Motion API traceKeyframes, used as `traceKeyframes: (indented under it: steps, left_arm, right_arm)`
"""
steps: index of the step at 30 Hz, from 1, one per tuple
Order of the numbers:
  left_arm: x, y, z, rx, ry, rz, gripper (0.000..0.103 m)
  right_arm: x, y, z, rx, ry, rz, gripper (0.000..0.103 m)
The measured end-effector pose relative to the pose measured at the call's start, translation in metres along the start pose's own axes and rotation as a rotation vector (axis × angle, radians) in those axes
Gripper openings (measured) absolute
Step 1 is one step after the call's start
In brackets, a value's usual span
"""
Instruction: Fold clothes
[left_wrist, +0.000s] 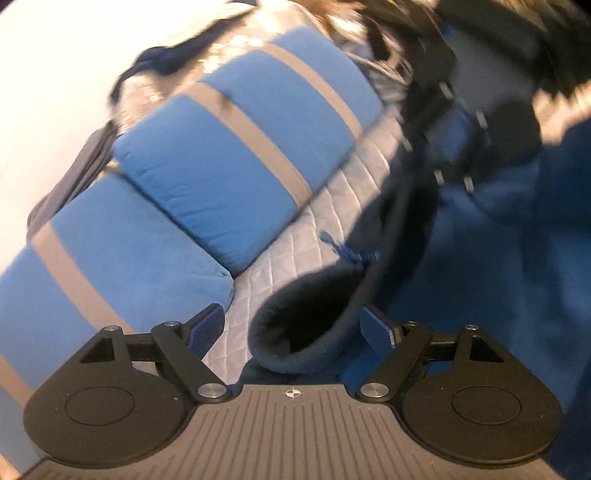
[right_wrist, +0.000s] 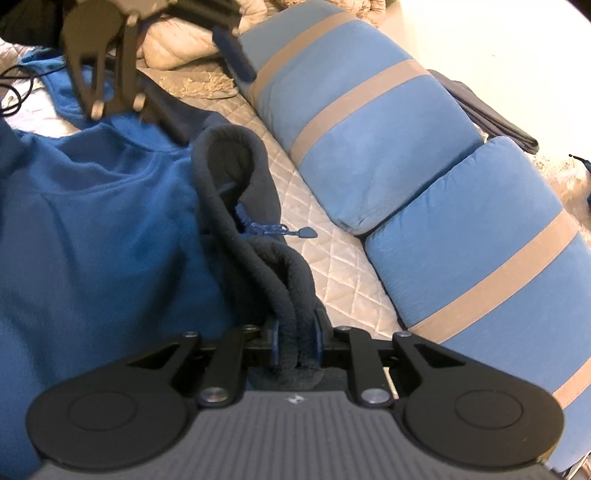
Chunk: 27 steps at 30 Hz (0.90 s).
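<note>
Nearest, the right tongs (right_wrist: 295, 341) are clamped on the dark fleece collar (right_wrist: 291, 280) of the blue fleece jacket (right_wrist: 110, 221), while the left tongs (left_wrist: 291, 328) stand wide open with a loop of that collar between them, unpinched. The jacket lies rumpled on the quilted bed (right_wrist: 332, 266), just short of the striped pillows (right_wrist: 388, 147). No fold shows, so by my reading nearly all the folding remains.

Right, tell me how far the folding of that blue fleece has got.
Early. Done: the blue fleece jacket lies spread on the quilted bedspread beside the striped pillows. In hand: the right gripper pinches the dark collar; the left gripper stands open over it, gripping nothing. Left: no neat fold shows, so all the folding.
</note>
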<state>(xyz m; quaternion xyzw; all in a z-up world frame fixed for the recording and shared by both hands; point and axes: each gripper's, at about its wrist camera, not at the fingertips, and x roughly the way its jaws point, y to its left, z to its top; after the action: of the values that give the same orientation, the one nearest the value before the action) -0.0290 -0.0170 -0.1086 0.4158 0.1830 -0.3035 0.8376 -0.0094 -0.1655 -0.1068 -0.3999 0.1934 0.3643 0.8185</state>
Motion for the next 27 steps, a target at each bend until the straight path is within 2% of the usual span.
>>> traceKeyframes:
  steps: [6,9,13,15,17,18,19,22,23,25,26,27]
  left_arm:
    - [0.028,-0.008,-0.005,0.13,0.048,-0.012,0.081]
    - [0.037,-0.005,-0.009,0.134,0.049,-0.031,0.081]
    - [0.043,-0.003,-0.011,0.15,0.045,-0.102,0.081]
    - [0.046,-0.003,-0.011,0.163,0.06,-0.153,0.074]
    - [0.046,-0.003,-0.01,0.158,0.081,-0.188,0.043]
    - [0.047,-0.003,-0.01,0.152,0.09,-0.199,0.035]
    - [0.047,-0.003,-0.009,0.145,0.096,-0.206,0.02]
    - [0.043,-0.005,-0.009,0.141,0.083,-0.172,0.016]
    - [0.041,-0.006,-0.01,0.141,0.075,-0.152,0.015]
    - [0.04,-0.005,-0.009,0.131,0.061,-0.117,0.014]
    - [0.038,-0.003,-0.009,0.124,0.054,-0.106,0.014]
    - [0.037,-0.002,-0.008,0.116,0.048,-0.096,0.014]
  right_arm:
    - [-0.009,0.006,0.002,-0.076,-0.023,-0.004,0.018]
    - [-0.013,0.017,-0.003,-0.172,-0.047,-0.018,0.018]
    - [-0.018,0.034,-0.012,-0.305,-0.067,-0.025,0.018]
    - [-0.02,0.042,-0.016,-0.372,-0.077,-0.025,0.018]
    - [-0.022,0.049,-0.02,-0.441,-0.086,-0.024,0.018]
    - [-0.022,0.051,-0.021,-0.459,-0.089,-0.017,0.018]
    - [-0.022,0.051,-0.021,-0.456,-0.095,-0.016,0.018]
    - [-0.021,0.048,-0.022,-0.437,-0.114,-0.017,0.02]
    - [-0.021,0.044,-0.022,-0.404,-0.129,-0.025,0.025]
    - [-0.022,0.035,-0.023,-0.31,-0.158,-0.036,0.049]
    - [-0.022,0.03,-0.024,-0.258,-0.172,-0.035,0.056]
    - [-0.021,0.025,-0.025,-0.206,-0.185,-0.034,0.058]
